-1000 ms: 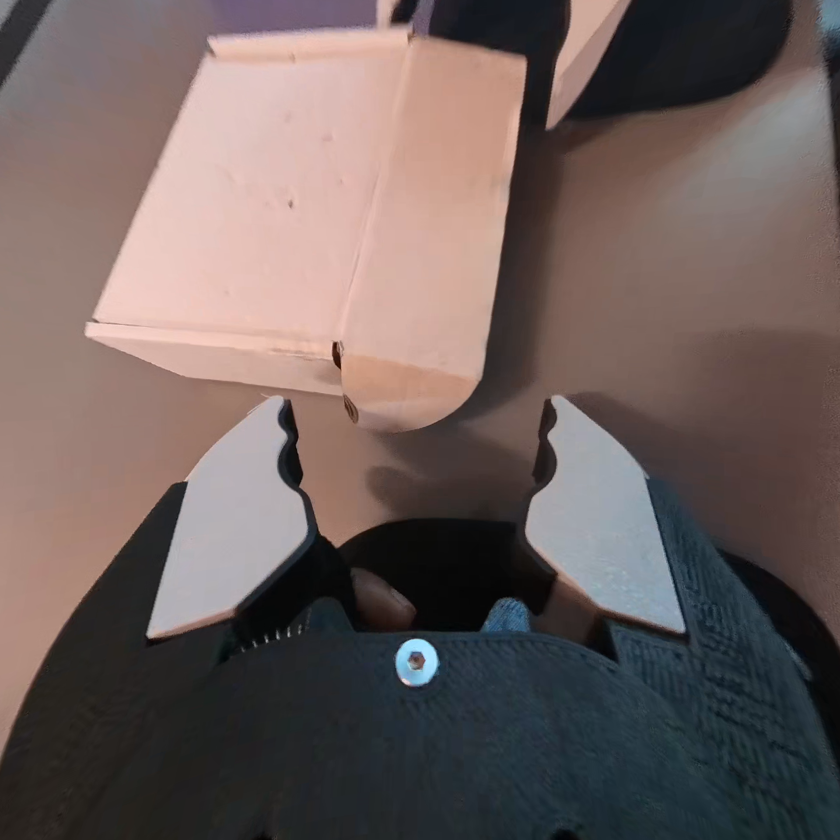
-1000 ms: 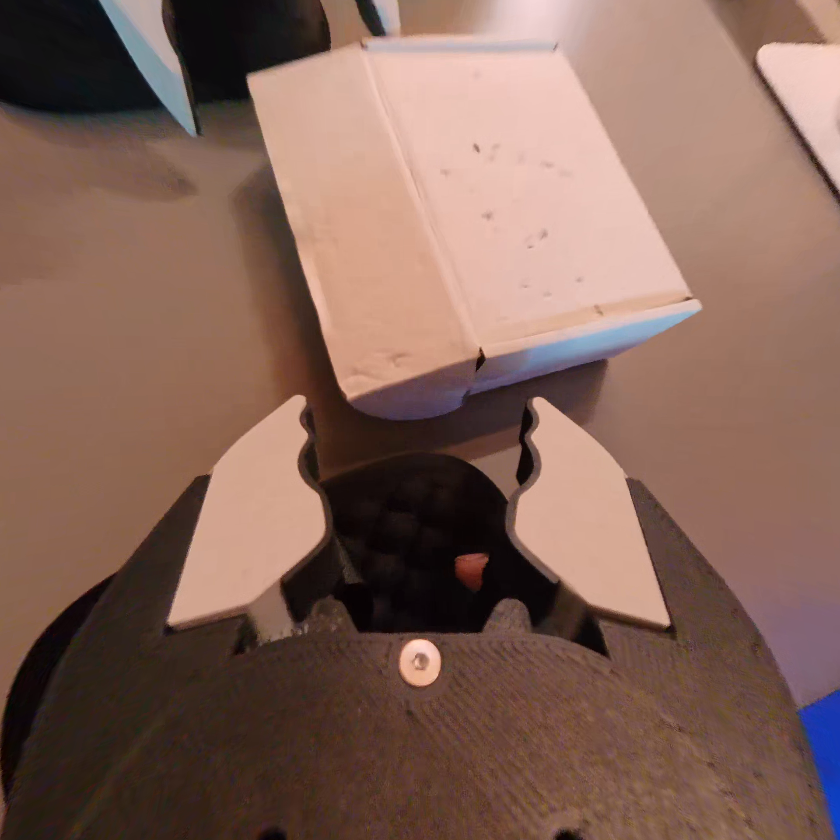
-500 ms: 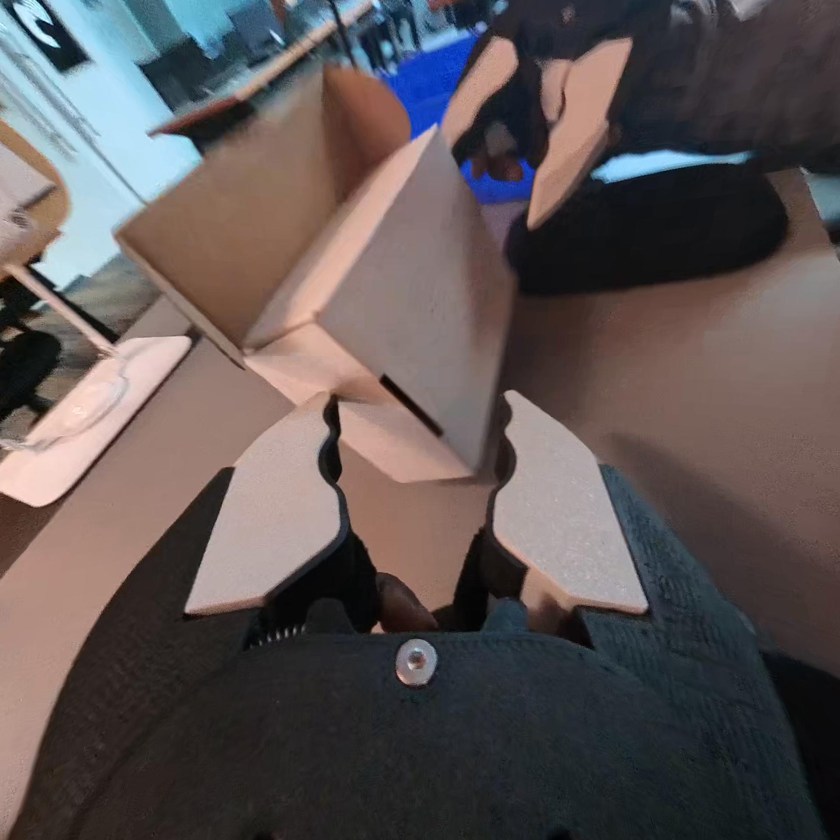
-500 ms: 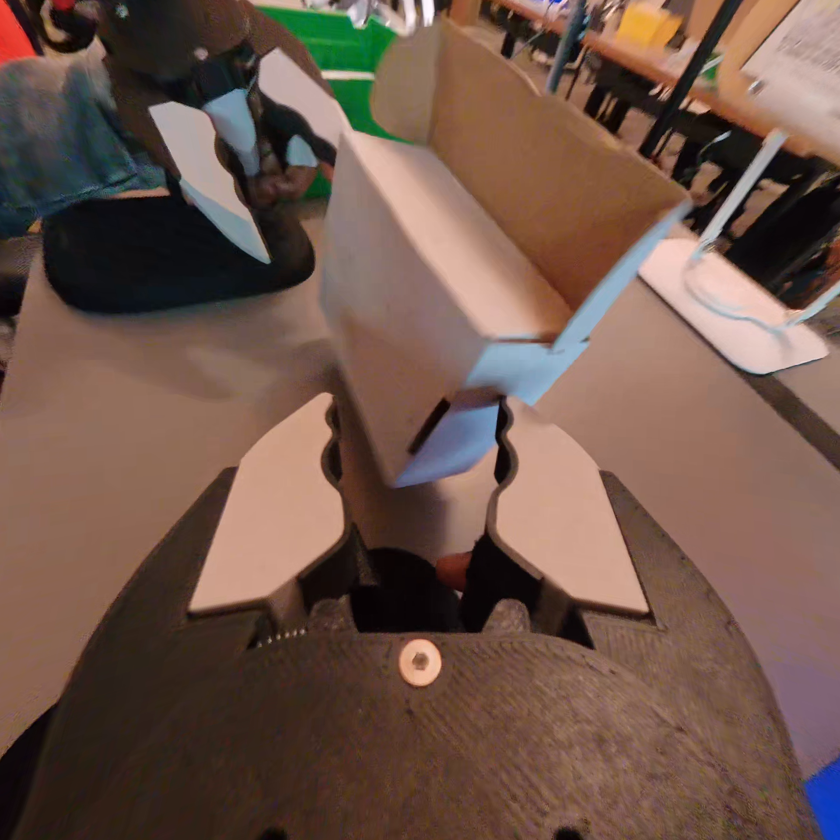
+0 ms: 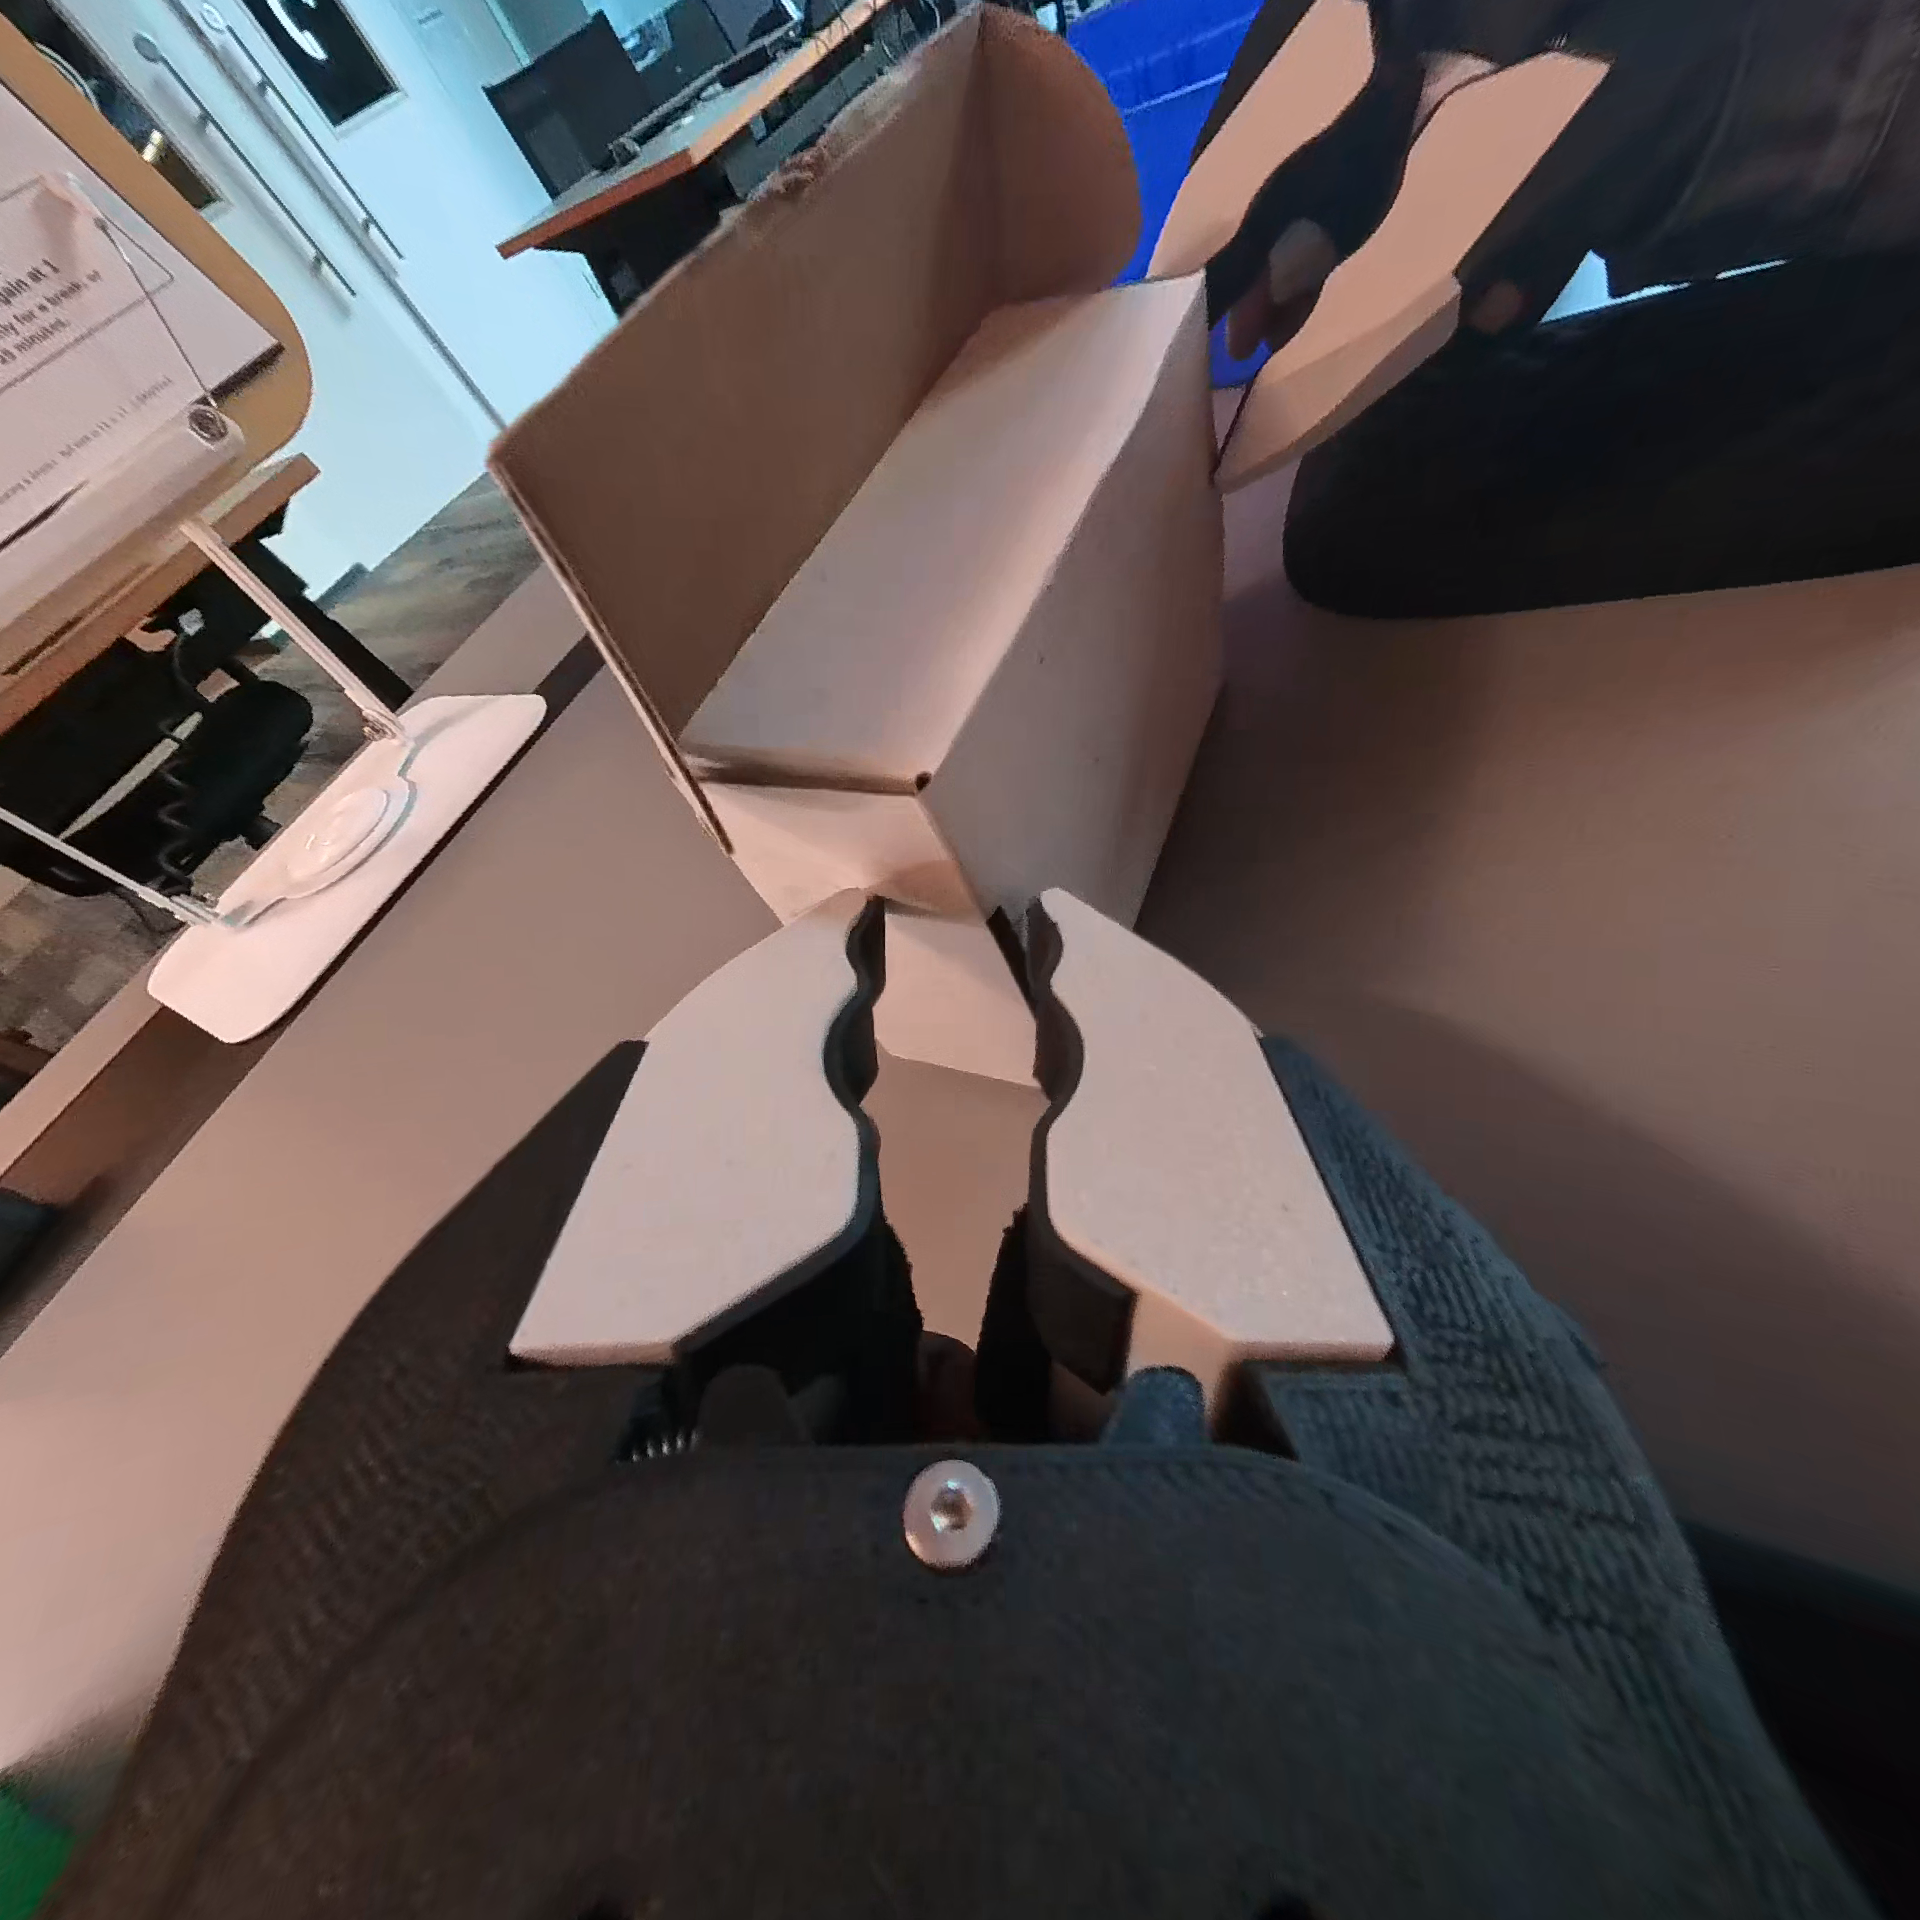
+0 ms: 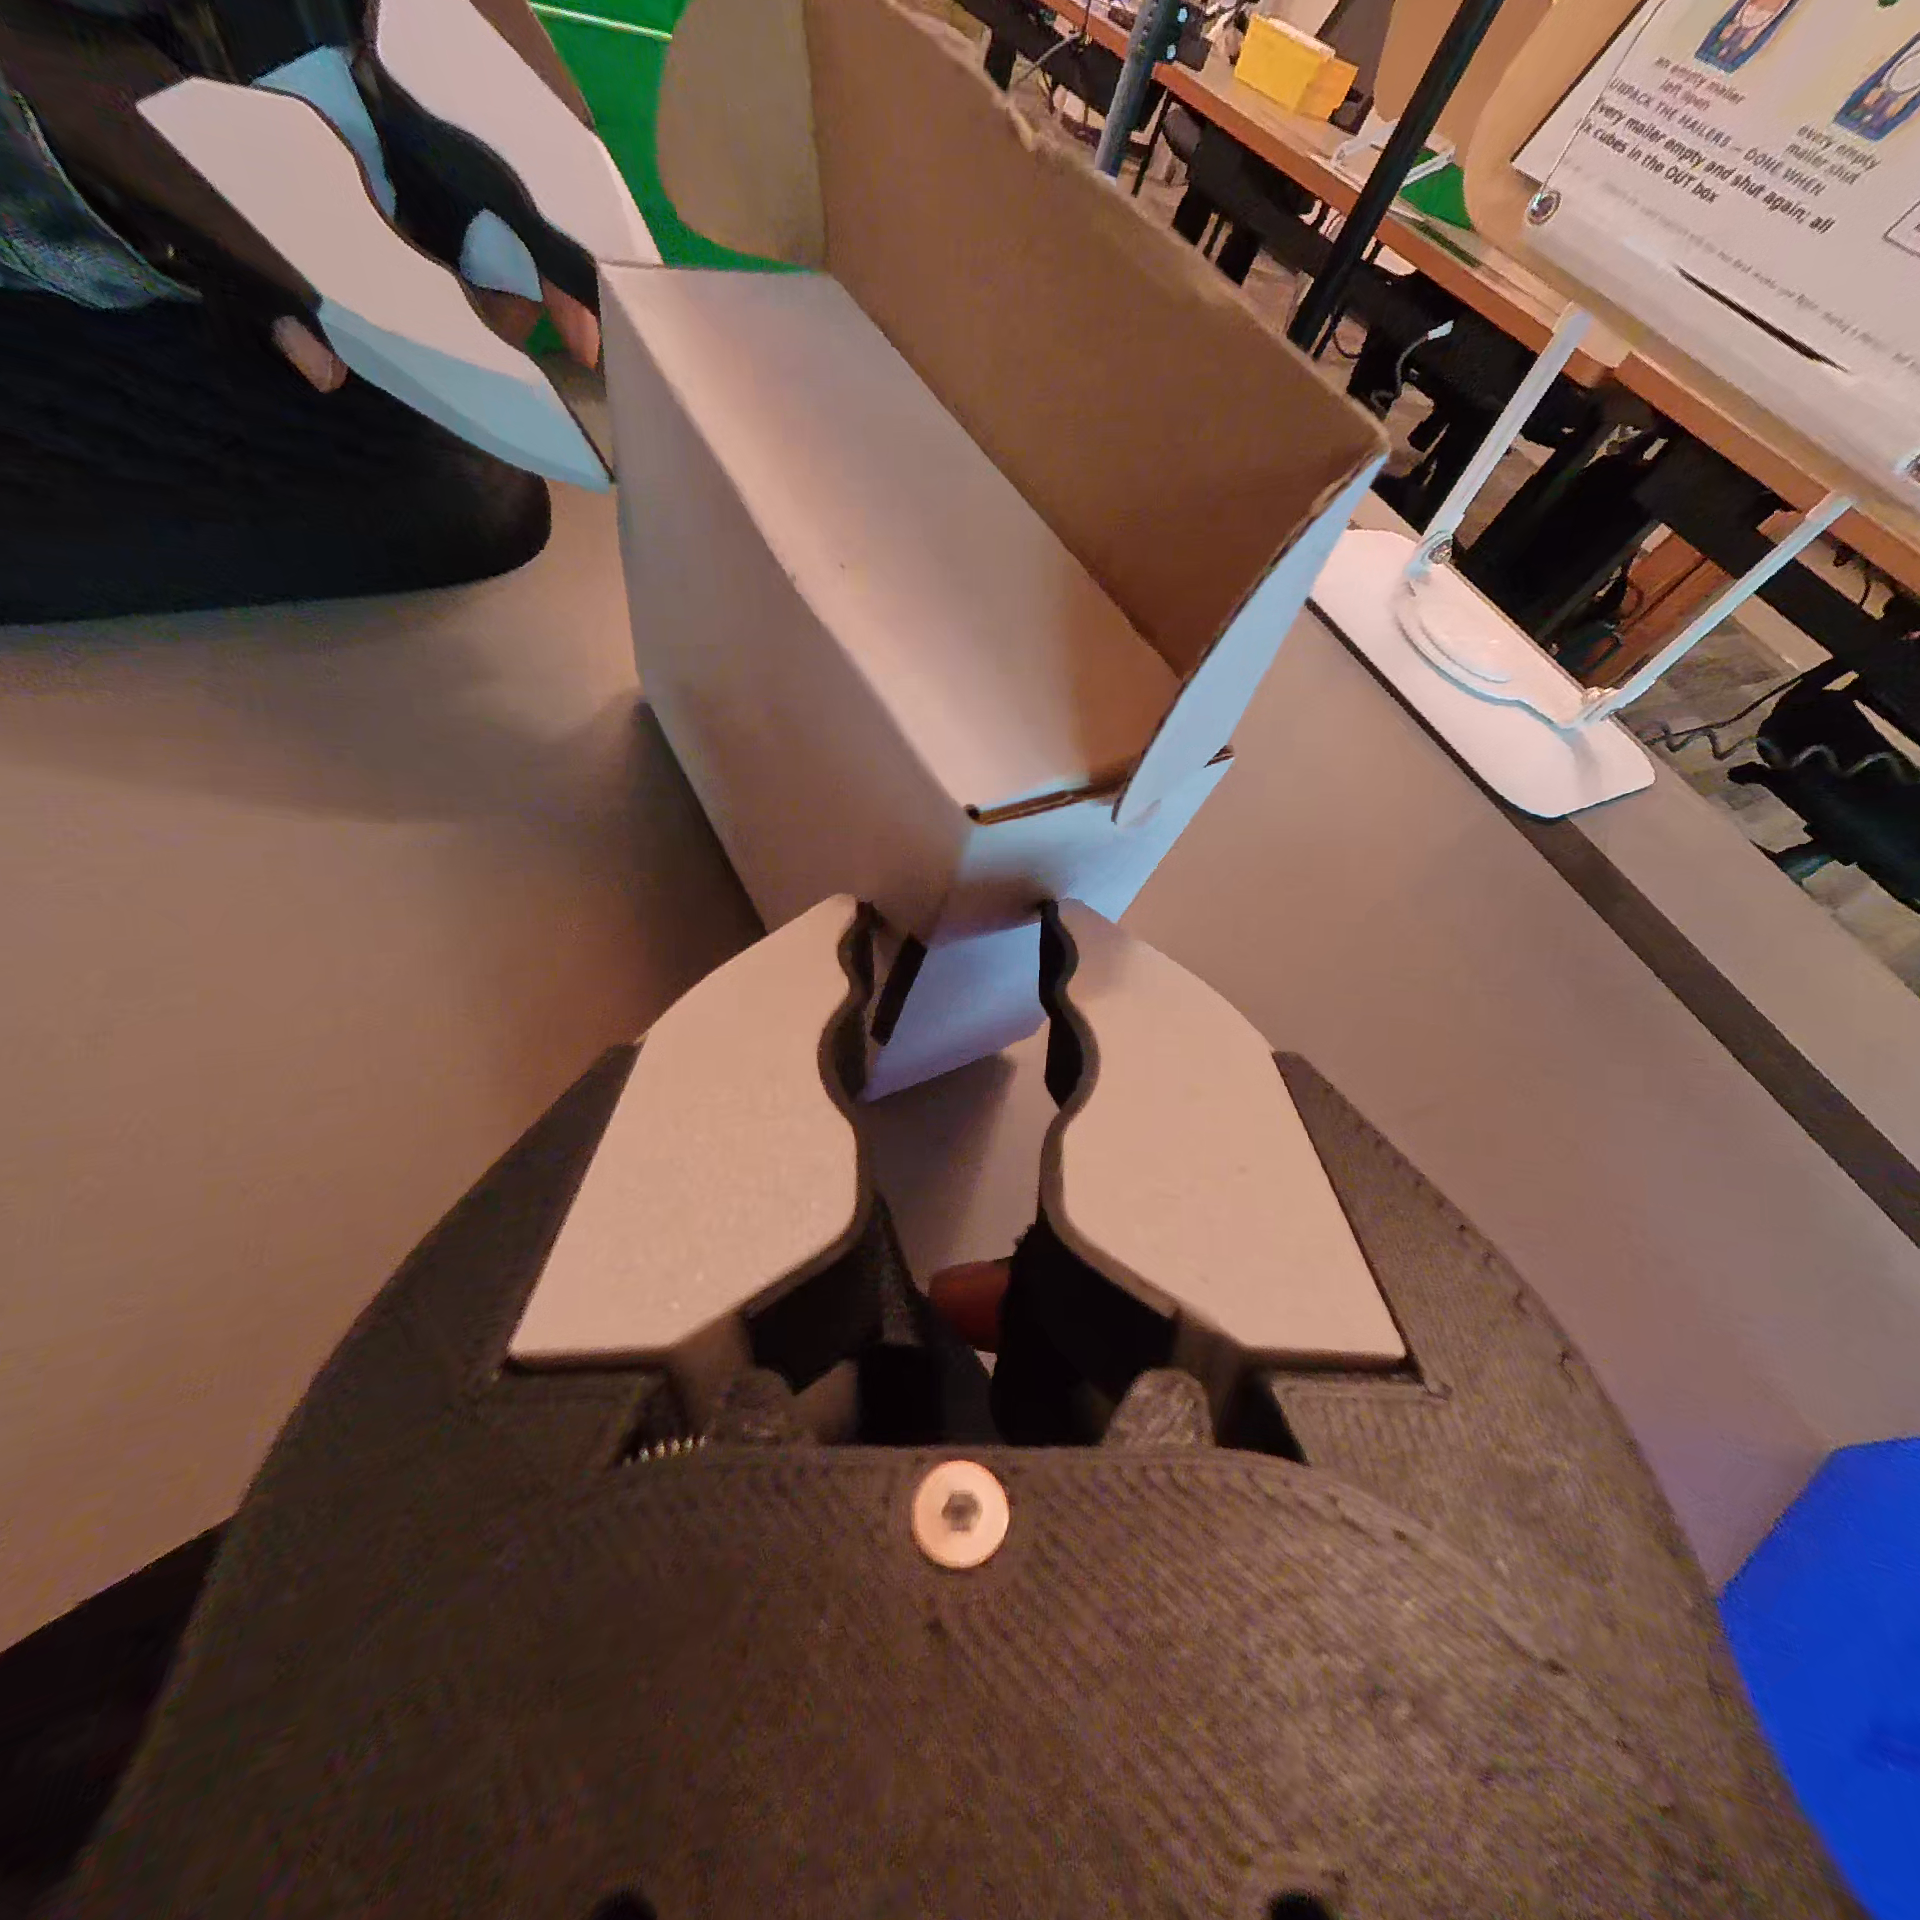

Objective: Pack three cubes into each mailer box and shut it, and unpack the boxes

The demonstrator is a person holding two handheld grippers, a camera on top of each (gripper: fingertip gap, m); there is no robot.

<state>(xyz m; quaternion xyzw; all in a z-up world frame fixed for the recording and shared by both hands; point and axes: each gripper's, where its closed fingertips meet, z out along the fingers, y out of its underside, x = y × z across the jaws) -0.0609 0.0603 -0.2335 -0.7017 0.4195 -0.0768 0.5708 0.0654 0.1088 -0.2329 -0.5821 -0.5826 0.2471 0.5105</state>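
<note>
Nearest in the left wrist view, the left gripper (image 5: pixel 954 925) has a black, ridged printed body and flat pale fingers with wavy inner edges. They are nearly closed, pinching a rounded side tab (image 5: pixel 956 1013) of the mailer box (image 5: pixel 977 665). The right wrist view shows the same on the opposite end: the right gripper (image 6: pixel 951 914), nearly closed, clamps the box's other tab (image 6: pixel 961 997), which sits skewed between the fingers.

The box is smooth, pale cardboard outside and plain brown inside. It stands on the matte grey-brown tabletop (image 5: pixel 1507 935) with its lid (image 5: pixel 790 374) raised at a slant. From neither side can its inside floor be seen, so its contents cannot be made out.

Only the right wrist view catches a blue block (image 6: pixel 1829 1673), cut off at the lower right corner, and a printed sign (image 6: pixel 1745 177) on a white stand (image 6: pixel 1496 665) beyond the box. The left wrist view shows that stand's flat base on its left, with blurred desks behind.
</note>
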